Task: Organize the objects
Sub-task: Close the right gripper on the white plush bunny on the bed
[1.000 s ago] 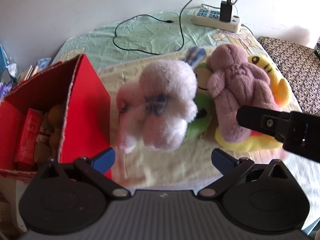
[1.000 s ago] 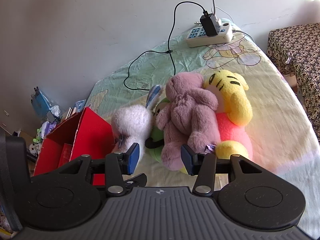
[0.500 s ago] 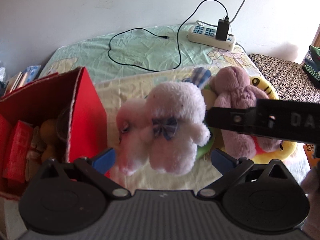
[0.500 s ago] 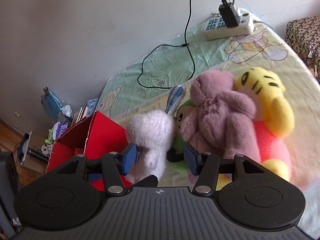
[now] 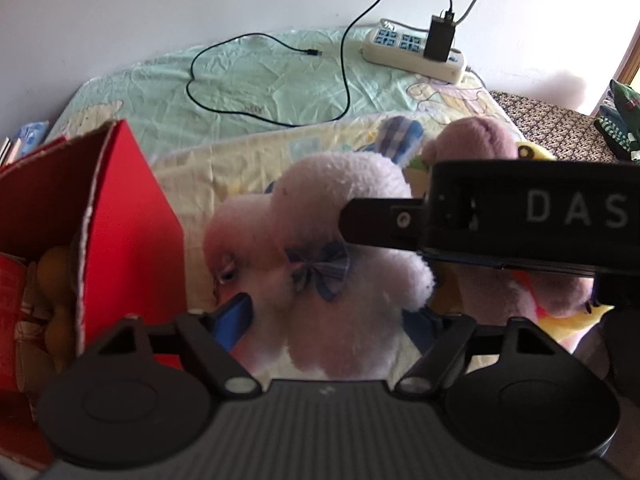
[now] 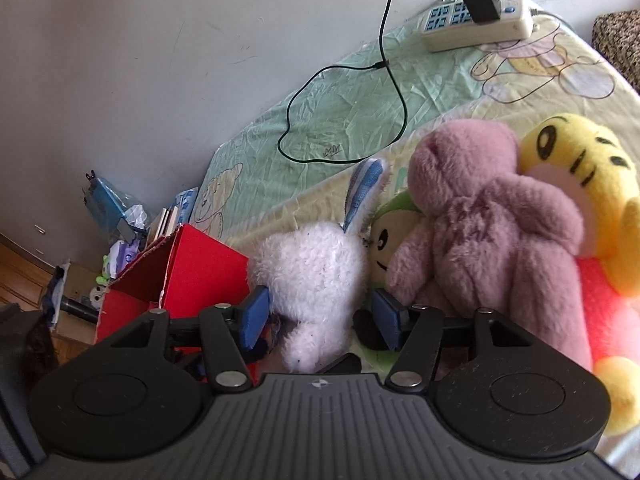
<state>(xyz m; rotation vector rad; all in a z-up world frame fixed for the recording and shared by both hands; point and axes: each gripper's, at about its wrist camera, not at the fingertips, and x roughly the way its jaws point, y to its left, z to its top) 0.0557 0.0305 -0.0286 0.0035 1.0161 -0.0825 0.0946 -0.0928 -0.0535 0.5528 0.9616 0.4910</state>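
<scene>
A: The red box (image 5: pixel 132 208) stands open just left of the white plush rabbit (image 5: pixel 332 240) on the bed.

B: Both sets of tongs, left gripper (image 5: pixel 332 316) and right gripper (image 6: pixel 320 312), are spread around it, unclenched. I'd squeeze the body, not the ear, then lift clear of the box wall.

Pale wall (image 6: pixel 160 60) — sunlit bed (image 6: pixel 340 112)

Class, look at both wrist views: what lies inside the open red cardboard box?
Inside the red box, the left wrist view shows yellowish rounded things and red packaging. Its flap and the left gripper cover the rest.
</scene>
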